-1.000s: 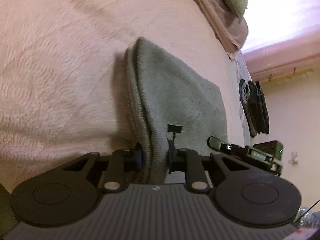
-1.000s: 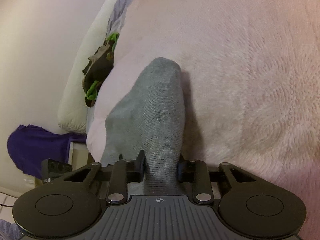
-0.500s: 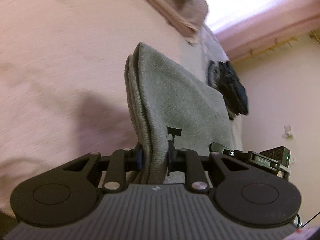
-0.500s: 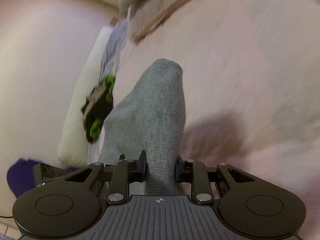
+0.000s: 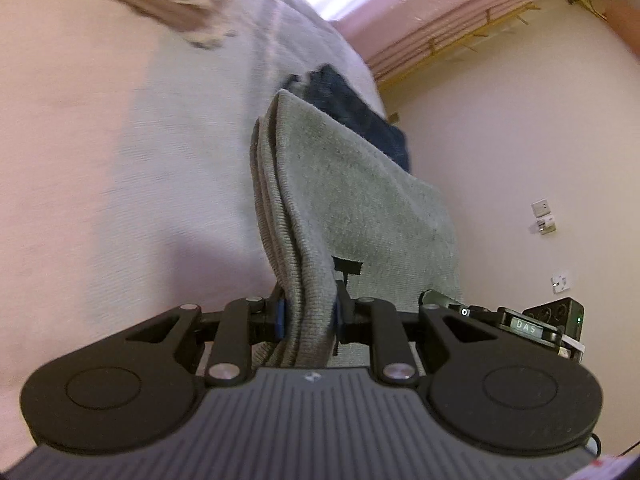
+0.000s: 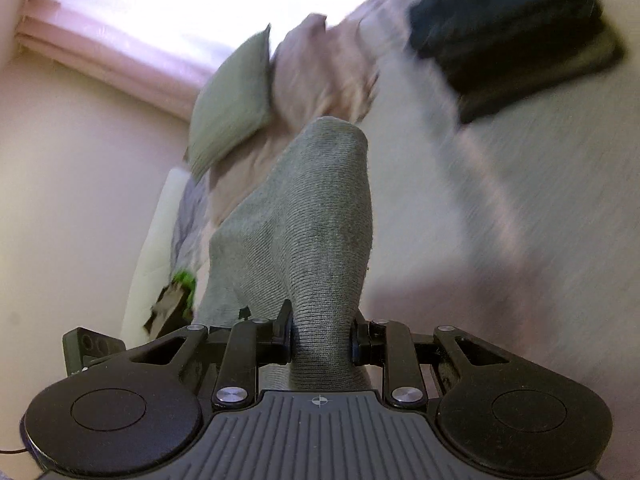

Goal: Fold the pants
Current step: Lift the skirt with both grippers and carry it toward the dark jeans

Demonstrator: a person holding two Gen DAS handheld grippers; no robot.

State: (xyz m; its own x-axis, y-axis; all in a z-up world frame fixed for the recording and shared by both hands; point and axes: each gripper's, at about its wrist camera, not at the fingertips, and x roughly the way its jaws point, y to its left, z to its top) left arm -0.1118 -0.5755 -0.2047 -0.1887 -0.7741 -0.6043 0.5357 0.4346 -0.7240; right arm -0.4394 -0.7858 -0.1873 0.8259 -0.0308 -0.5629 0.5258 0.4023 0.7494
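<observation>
The grey knit pants (image 5: 352, 200) are folded into several layers and held up off the pink bed (image 5: 100, 152). My left gripper (image 5: 308, 314) is shut on one end of the fold, the cloth bunched between its jaws. In the right wrist view the same grey pants (image 6: 316, 220) rise from my right gripper (image 6: 320, 336), which is shut on the other end. The other gripper's body (image 5: 524, 324) shows past the pants at the right of the left wrist view.
A folded dark garment stack (image 6: 512, 36) lies on the bed, also seen as dark cloth (image 5: 352, 112) behind the pants. A green pillow (image 6: 236, 92) and a crumpled beige blanket (image 6: 320, 76) lie at the bed's head. A wall (image 5: 520, 140) with sockets stands close by.
Both grippers have lifted and tilted upward with the pants still clamped; the bed has dropped away, and the dark stack, pillow and window have come into view.
</observation>
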